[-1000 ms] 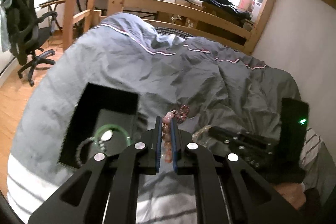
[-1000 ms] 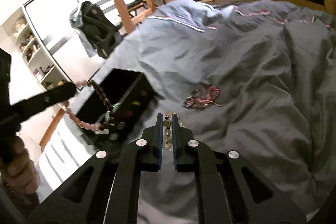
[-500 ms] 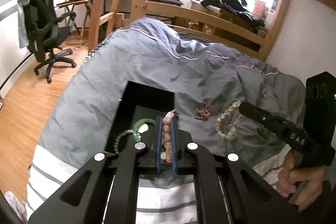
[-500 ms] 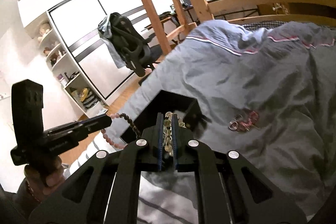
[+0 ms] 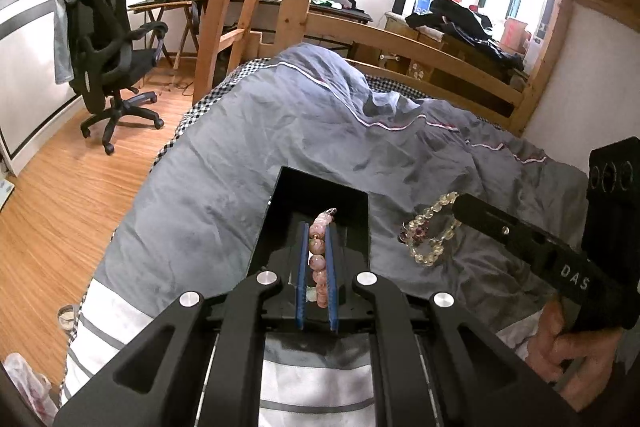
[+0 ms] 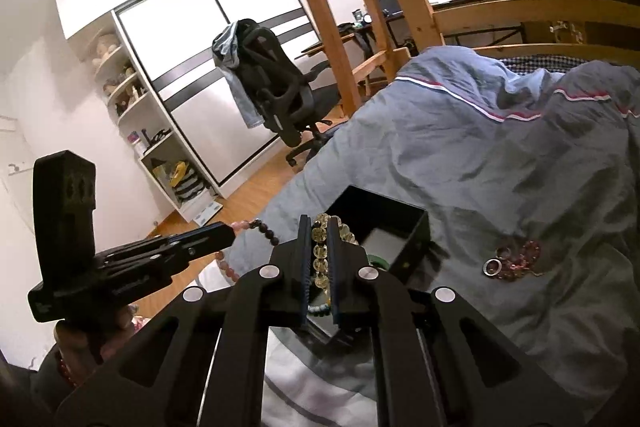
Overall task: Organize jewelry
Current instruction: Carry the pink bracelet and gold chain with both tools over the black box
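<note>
**Two bracelets held over the box**

My left gripper (image 5: 317, 247) pinches a pink bead bracelet (image 5: 319, 263) above the black jewelry box (image 5: 280, 211). My right gripper (image 6: 320, 247) clamps a pale yellow bead bracelet (image 6: 320, 251) beside that box (image 6: 416, 227). More jewelry, a ring (image 6: 493, 267) among it, lies on the grey duvet (image 6: 500, 167).

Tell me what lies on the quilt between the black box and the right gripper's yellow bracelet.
In the left wrist view, only bare grey quilt separates the black box from the hanging yellow bracelet; the red jewelry pile sits behind it.
</note>
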Available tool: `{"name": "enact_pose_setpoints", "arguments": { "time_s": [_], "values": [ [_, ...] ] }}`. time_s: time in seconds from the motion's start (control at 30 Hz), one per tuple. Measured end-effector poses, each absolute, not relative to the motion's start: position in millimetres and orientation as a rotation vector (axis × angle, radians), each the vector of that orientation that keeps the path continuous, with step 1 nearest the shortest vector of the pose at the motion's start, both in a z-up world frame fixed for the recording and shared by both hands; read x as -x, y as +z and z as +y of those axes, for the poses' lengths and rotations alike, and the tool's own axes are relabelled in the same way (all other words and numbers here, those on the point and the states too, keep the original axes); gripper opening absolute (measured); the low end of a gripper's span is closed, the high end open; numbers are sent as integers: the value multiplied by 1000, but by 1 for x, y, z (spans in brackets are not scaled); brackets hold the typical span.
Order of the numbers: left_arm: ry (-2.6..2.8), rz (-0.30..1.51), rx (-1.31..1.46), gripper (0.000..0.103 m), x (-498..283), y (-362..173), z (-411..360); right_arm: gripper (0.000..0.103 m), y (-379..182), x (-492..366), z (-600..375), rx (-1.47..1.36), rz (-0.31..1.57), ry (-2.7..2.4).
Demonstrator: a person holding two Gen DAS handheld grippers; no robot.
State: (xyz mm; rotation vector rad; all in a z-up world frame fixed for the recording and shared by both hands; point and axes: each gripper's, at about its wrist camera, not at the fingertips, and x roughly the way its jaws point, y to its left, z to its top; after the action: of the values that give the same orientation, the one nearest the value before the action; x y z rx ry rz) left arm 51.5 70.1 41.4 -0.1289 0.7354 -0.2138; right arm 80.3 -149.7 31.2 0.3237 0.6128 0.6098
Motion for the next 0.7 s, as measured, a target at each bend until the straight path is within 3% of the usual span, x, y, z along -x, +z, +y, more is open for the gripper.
{"name": "enact_pose_setpoints", "arguments": {
  "time_s": [0.7],
  "values": [
    [-171,776,184,8,-67,21,83,9,6,-92,-103,-252,678,647]
  ]
}}
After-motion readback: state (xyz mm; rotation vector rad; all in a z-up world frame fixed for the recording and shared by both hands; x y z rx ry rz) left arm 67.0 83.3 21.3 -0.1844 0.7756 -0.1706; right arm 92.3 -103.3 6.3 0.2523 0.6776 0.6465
